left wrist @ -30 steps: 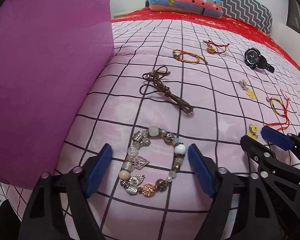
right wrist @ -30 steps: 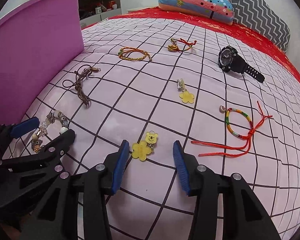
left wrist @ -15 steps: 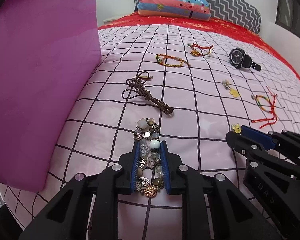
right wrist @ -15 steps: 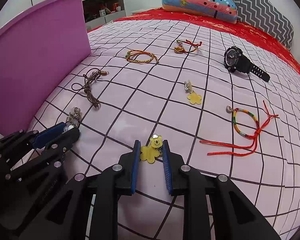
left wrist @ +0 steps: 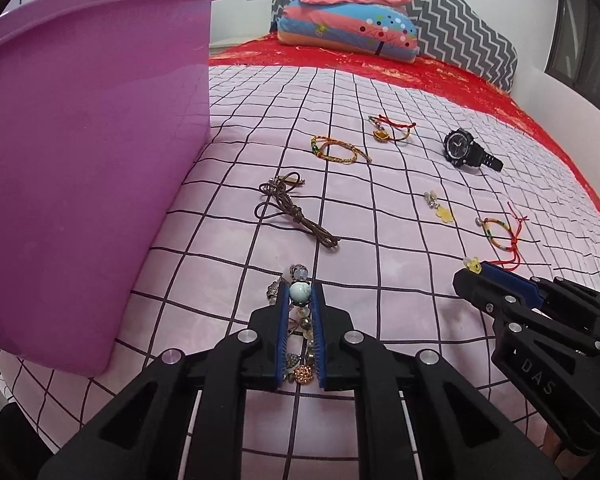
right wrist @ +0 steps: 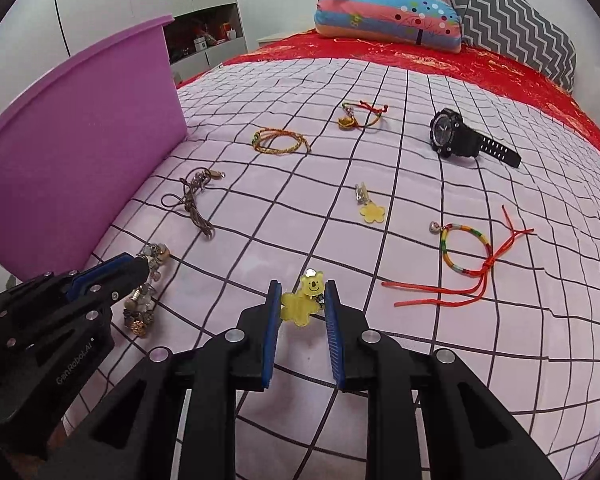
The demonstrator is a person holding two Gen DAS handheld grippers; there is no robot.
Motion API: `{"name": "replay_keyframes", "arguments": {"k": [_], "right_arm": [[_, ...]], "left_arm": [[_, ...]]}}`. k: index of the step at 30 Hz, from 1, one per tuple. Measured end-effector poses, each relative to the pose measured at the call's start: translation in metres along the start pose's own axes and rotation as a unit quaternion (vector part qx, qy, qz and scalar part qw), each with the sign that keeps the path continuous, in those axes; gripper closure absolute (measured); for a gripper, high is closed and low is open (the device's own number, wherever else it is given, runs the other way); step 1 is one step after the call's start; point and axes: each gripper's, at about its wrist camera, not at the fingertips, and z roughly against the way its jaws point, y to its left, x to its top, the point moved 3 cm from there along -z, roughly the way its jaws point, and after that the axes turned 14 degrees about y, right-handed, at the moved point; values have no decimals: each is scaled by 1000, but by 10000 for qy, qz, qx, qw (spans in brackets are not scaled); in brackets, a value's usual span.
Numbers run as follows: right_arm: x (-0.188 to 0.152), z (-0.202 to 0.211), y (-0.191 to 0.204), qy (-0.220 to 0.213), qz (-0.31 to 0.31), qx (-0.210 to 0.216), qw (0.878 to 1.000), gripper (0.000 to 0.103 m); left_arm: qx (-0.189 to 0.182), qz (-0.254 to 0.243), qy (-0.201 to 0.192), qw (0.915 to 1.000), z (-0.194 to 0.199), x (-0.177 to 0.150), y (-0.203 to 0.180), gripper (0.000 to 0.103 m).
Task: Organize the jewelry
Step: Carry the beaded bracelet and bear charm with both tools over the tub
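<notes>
Left gripper: jaws closing, pads pressed on the beaded charm bracelet, whose loose end trails down toward the checked bedspread. Right gripper: clamped on the yellow flower-and-bear clip, held by its edges between the blue pads. Step in hand, by judgement — pick-up of two pieces at once, both just clear of the cloth or nearly so. Next move would call for carrying each to the purple bin at the left without shaking the dangling beads loose. Unsorted on the bedspread: brown cord, braided yellow bracelet, red-string charm bracelet, black watch, second flower clip, striped bracelet with red strings. Hidden — the bin's inside; the bracelet's lower beads are partly masked by the fingers.
</notes>
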Motion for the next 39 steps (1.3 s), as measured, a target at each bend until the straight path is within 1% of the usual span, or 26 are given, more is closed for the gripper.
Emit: {"name": "replay_keyframes", "arguments": {"k": [7, 15, 24, 28, 33, 36, 39], "right_arm": [[1, 22, 5, -174, -10, 21, 9998, 82], [8, 56, 11, -435, -16, 97, 9990, 82], [20, 108, 33, -909, 129, 197, 9956, 82], [28, 130, 48, -1112, 223, 298, 9931, 82], [42, 153, 71, -1322, 370, 458, 9895, 82], [52, 166, 91, -1437, 518, 586, 9865, 82], [63, 176, 115, -1544, 706, 726, 9828, 82]], "left_arm": [[-67, 34, -165, 9998, 23, 1, 6, 92], [-163, 68, -420, 9990, 63, 9, 10, 92], [-254, 38, -967, 9950, 129, 19, 11, 92], [-248, 123, -1203, 9924, 160, 26, 22, 92], [-97, 249, -1472, 9887, 197, 35, 41, 92], [-35, 347, -1663, 9855, 220, 41, 60, 92], [87, 447, -1772, 9831, 233, 46, 81, 92]]}}
